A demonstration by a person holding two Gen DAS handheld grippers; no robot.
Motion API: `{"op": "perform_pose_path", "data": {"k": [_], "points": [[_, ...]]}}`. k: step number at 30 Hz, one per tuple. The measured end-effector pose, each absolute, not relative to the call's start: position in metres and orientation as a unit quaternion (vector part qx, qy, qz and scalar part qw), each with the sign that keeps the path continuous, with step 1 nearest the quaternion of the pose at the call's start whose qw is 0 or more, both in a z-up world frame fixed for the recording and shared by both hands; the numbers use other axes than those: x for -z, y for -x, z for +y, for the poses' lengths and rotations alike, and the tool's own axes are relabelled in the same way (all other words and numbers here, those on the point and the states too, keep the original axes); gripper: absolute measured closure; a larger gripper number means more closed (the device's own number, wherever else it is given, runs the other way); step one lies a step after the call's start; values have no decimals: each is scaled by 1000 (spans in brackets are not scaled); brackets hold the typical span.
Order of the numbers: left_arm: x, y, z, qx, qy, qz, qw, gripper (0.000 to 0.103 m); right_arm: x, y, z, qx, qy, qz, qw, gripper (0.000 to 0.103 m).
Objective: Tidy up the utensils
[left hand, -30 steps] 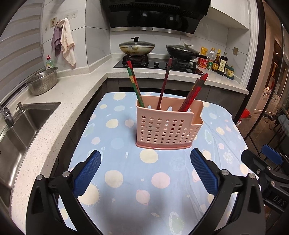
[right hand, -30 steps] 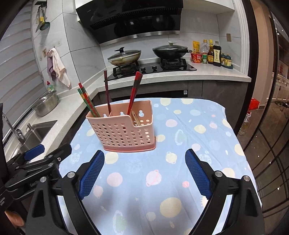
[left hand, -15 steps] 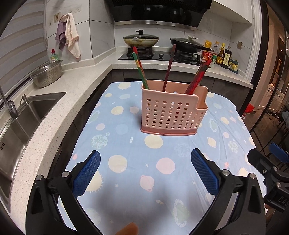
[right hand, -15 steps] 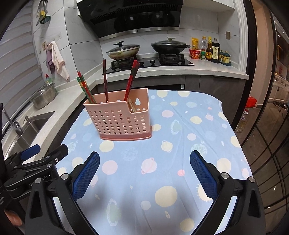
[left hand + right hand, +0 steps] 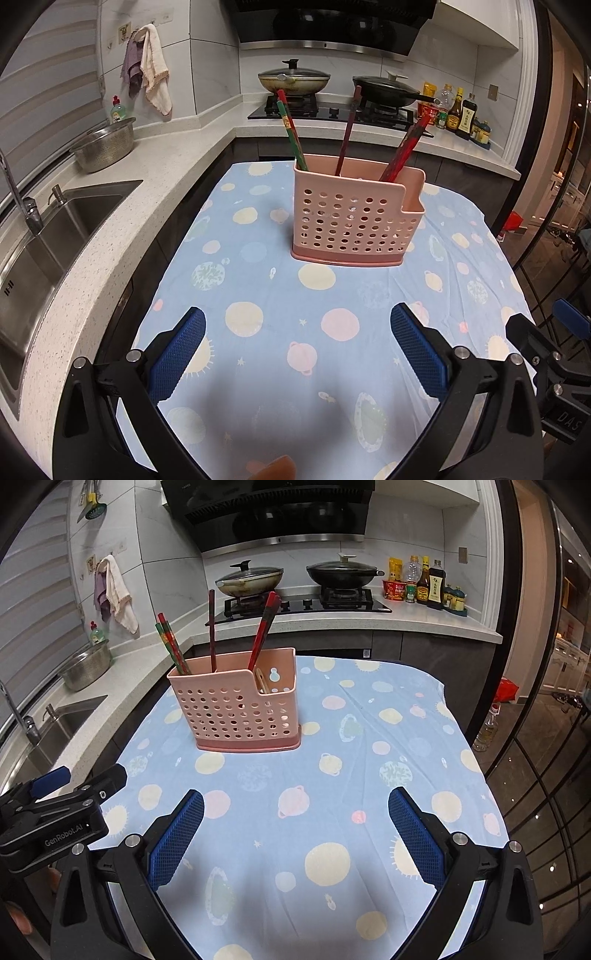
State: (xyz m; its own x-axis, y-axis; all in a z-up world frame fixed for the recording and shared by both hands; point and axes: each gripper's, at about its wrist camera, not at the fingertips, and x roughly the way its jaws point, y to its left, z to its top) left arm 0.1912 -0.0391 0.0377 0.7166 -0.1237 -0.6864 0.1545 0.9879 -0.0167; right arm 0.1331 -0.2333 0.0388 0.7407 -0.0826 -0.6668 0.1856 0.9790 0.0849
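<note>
A pink perforated utensil holder stands on the blue dotted tablecloth; it also shows in the right wrist view. Red and green chopsticks lean at its left, a dark red one stands in the middle, a red pair leans at its right. A pale wooden utensil sits in the low side compartment. My left gripper is open and empty, well short of the holder. My right gripper is open and empty, level with it to the right.
A sink and steel colander lie on the counter to the left. The stove with two lidded pans is behind, bottles at the back right. The table drops off to a dark floor on the right.
Both grippers have drawn back and risen from the holder, which now looks smaller and farther. Both stayed open and empty.
</note>
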Motion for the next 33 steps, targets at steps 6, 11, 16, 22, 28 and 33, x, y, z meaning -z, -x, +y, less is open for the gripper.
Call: {"op": "perform_pose_path", "data": {"k": [6, 11, 16, 22, 28, 33], "points": [[-36, -187, -38, 71, -21, 370, 926, 7, -35, -130, -233, 76, -68, 357, 929, 7], [-35, -183, -37, 63, -23, 370, 926, 7, -34, -128, -233, 77, -69, 357, 929, 7], [-33, -183, -36, 57, -21, 373, 926, 7, -32, -127, -234, 79, -68, 359, 928, 7], [-32, -183, -36, 53, -24, 373, 926, 7, -30, -127, -233, 79, -70, 360, 927, 7], [-31, -182, -34, 49, -20, 370, 927, 7, -29, -126, -233, 78, -71, 363, 926, 7], [-30, -183, -34, 41, -18, 371, 927, 7, -27, -126, -234, 80, -71, 363, 926, 7]]}}
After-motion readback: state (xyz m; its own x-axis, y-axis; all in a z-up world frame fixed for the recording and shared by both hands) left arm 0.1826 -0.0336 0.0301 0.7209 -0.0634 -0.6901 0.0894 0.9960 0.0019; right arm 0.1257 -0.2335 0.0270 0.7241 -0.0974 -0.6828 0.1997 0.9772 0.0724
